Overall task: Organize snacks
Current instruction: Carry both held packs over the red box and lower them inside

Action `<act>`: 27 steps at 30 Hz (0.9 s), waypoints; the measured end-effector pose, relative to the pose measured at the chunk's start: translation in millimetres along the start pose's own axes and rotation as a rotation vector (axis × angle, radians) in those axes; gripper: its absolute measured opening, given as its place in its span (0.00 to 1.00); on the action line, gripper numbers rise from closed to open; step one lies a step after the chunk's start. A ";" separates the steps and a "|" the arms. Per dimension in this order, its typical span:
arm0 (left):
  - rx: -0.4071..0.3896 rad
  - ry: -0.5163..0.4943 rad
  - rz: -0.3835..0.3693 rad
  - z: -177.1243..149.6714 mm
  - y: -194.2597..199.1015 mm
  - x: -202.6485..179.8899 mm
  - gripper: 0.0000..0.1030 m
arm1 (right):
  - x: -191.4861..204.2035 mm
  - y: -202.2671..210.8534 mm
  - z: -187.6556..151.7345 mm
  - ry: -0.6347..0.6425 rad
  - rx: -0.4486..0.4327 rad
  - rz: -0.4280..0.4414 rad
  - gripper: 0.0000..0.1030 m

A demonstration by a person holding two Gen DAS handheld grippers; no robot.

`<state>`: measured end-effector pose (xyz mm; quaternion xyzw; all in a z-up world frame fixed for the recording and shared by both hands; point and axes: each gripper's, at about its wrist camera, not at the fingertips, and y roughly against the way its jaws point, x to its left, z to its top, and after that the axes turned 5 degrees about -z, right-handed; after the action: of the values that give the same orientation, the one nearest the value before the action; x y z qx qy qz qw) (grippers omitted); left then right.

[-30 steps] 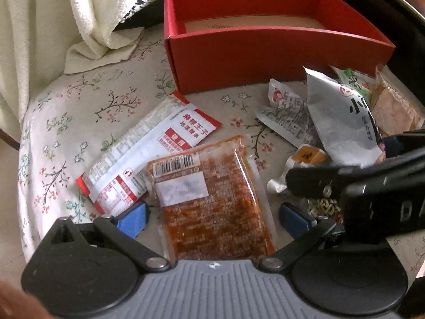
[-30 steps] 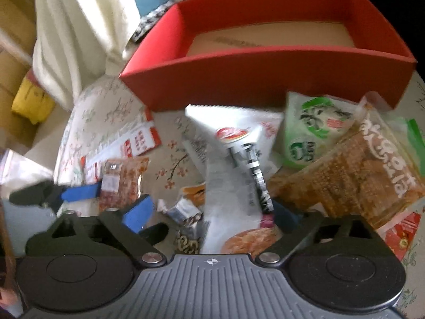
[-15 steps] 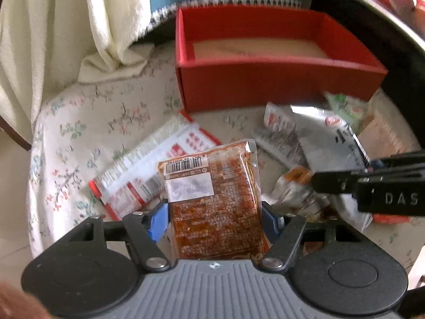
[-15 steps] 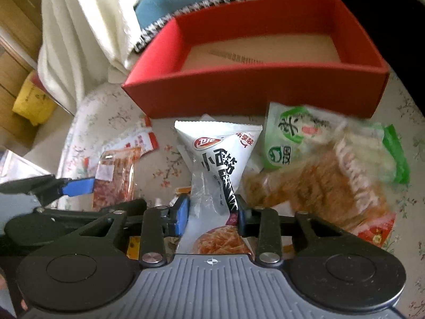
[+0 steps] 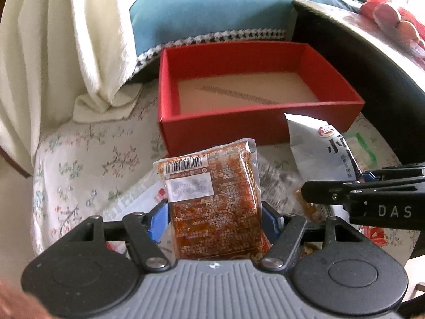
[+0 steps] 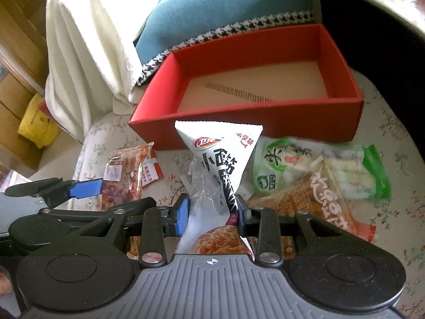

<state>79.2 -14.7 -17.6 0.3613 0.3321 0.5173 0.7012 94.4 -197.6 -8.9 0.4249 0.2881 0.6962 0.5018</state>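
Observation:
My left gripper (image 5: 215, 219) is shut on a clear packet of orange-red spicy snack (image 5: 212, 196), held up off the floral cloth with its barcode end pointing away. My right gripper (image 6: 212, 211) is shut on a white chip bag (image 6: 217, 170), pinched at its crumpled middle and lifted. An empty red box (image 5: 255, 130) (image 6: 247, 122) with a beige floor sits just beyond both packets. In the left wrist view the right gripper's arm (image 5: 372, 196) crosses at the right, with the white bag (image 5: 318, 148) above it. The left gripper's blue pad (image 6: 85, 188) and its packet (image 6: 124, 175) show at left in the right wrist view.
A green snack bag (image 6: 281, 170) and an orange snack packet (image 6: 305, 202) lie on the floral cloth (image 5: 87, 159) right of the white bag. A red-and-white packet (image 6: 151, 170) lies under the left gripper. A cream blanket (image 5: 66, 40) and blue cushion (image 5: 212, 10) stand behind the box.
Both grippers closed on their packets, the left on the orange-red one, the right on the white bag, and lifted them off the cloth. The red box now appears lower in both views.

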 end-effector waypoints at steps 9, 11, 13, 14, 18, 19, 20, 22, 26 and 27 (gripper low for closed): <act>-0.026 -0.028 0.005 17.0 0.7 0.6 0.61 | -0.8 5.4 8.8 -0.009 -0.035 -0.016 0.42; -0.037 -0.028 0.002 21.8 1.8 1.2 0.61 | -1.4 5.7 11.6 -0.015 -0.041 -0.018 0.42; -0.048 -0.031 0.000 26.9 2.5 0.9 0.61 | -1.4 6.7 12.9 -0.019 -0.049 -0.018 0.42; -0.052 -0.033 -0.002 29.0 2.5 0.7 0.61 | -1.4 7.0 13.7 -0.020 -0.052 -0.018 0.42; -0.061 -0.040 -0.012 36.4 1.4 -1.3 0.61 | -1.5 9.5 18.0 -0.026 -0.071 -0.019 0.42; -0.064 -0.041 -0.015 37.8 1.2 -1.9 0.61 | -1.6 10.3 19.4 -0.028 -0.077 -0.019 0.42; -0.065 -0.044 -0.017 39.3 1.0 -2.7 0.61 | -1.8 11.0 21.3 -0.032 -0.083 -0.018 0.42; -0.074 -0.048 -0.014 41.2 0.3 -4.2 0.61 | -2.5 12.1 24.9 -0.040 -0.093 -0.019 0.42; -0.092 -0.049 -0.011 45.8 0.7 -4.6 0.61 | -2.4 14.9 31.2 -0.050 -0.114 -0.016 0.42; -0.097 -0.049 -0.011 47.2 0.7 -4.3 0.61 | -2.5 15.3 32.9 -0.050 -0.116 -0.016 0.42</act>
<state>117.4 -26.3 7.8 0.3375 0.2914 0.5201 0.7285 116.8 -205.9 18.6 0.4101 0.2377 0.6970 0.5381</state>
